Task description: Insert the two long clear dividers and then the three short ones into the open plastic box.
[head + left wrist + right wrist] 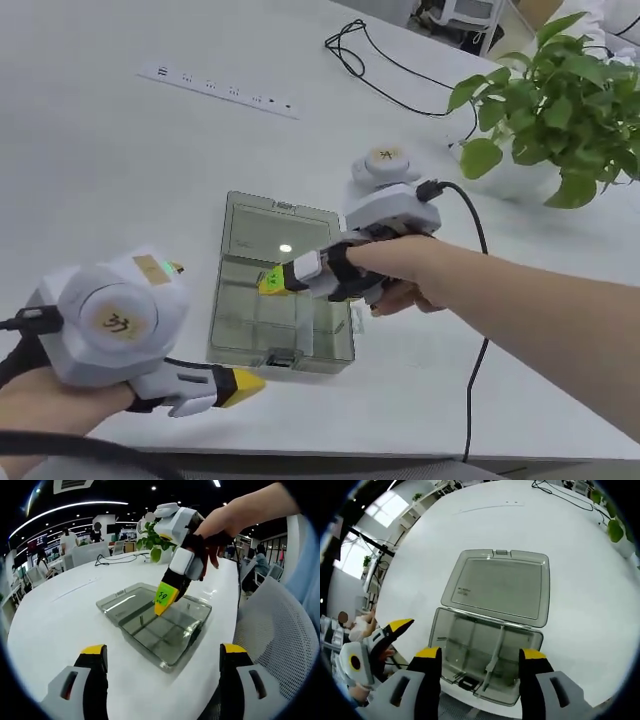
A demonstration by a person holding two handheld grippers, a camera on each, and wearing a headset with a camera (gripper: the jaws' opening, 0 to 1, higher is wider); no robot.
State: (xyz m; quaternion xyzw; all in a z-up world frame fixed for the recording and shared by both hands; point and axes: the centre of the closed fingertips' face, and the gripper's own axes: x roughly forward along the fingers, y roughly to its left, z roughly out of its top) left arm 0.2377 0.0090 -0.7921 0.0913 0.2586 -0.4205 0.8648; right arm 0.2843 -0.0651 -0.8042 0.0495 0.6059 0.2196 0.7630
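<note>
The clear plastic box (236, 330) lies open on the white table, lid (275, 232) flat on the far side. Clear dividers stand in its base; one long strip (496, 652) runs across it, slightly askew. My right gripper (272, 281) hovers over the base, tips pointing down into it. Its jaws (480, 655) are open with nothing between them. My left gripper (240, 385) is held low at the box's near left corner, off the box. Its jaws (162, 652) are spread wide and empty, facing the box (150, 625) and the right gripper (164, 597).
A white power strip (215, 88) lies at the far left and a black cable (400, 90) loops behind it. A potted plant (555, 100) stands at the far right. The table's front edge (400, 458) is close to the box. A mesh chair (280, 630) stands beside the table.
</note>
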